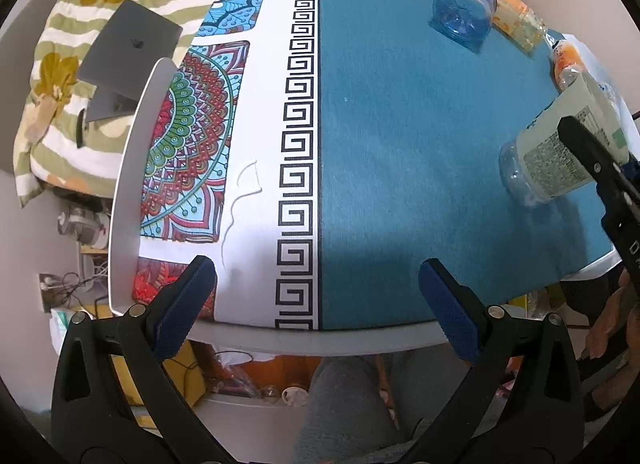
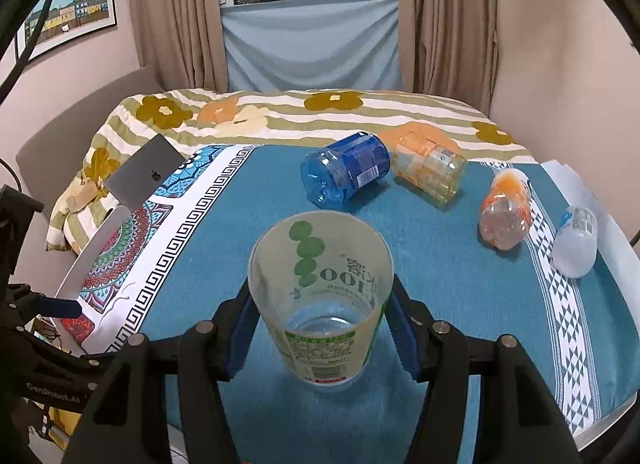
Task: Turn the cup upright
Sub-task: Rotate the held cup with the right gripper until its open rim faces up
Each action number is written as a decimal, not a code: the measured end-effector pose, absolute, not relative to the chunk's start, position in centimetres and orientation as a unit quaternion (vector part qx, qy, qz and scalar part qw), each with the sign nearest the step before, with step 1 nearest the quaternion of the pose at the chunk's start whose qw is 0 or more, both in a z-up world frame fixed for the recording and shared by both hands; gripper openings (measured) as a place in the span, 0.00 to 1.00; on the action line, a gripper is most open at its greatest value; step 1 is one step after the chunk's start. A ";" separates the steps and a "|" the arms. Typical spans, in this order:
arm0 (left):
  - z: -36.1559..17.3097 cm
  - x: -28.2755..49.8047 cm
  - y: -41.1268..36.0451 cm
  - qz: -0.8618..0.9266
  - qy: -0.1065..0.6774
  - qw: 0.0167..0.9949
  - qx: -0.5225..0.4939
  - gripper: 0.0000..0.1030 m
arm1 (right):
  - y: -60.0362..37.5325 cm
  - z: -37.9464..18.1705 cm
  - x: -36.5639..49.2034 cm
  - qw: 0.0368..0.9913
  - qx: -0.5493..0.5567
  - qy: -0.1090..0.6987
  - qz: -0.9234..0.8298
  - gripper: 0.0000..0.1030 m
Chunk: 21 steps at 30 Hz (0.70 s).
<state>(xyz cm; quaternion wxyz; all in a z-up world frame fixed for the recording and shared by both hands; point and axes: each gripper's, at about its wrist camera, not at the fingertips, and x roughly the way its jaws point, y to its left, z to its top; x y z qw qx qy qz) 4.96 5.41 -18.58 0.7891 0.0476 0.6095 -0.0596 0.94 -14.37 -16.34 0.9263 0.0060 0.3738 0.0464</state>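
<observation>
A clear plastic cup with a green and white label stands mouth up on the teal tablecloth, between the blue pads of my right gripper, which is shut on it. In the left wrist view the same cup shows at the right edge, tilted, with the right gripper's black finger across it. My left gripper is open and empty, hovering over the near table edge.
Several cups lie on their sides at the back: a blue one, a yellow-orange one, an orange one and a whitish one. A grey laptop rests on the flowered bedding behind the table.
</observation>
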 end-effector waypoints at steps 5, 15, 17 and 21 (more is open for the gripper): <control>-18.6 4.8 5.4 -0.058 0.608 0.790 0.048 1.00 | -13.8 -16.6 0.3 0.929 -0.009 0.366 0.046 0.55; -18.6 4.7 5.6 -0.054 0.608 0.791 0.047 1.00 | -14.1 -16.8 0.8 0.928 0.014 0.369 0.045 0.59; -18.6 4.7 5.7 -0.055 0.608 0.790 0.048 1.00 | -14.1 -16.9 0.9 0.928 0.017 0.370 0.041 0.64; -18.5 4.7 6.0 -0.053 0.608 0.790 0.047 1.00 | -14.4 -17.0 0.9 0.931 0.030 0.363 0.038 0.98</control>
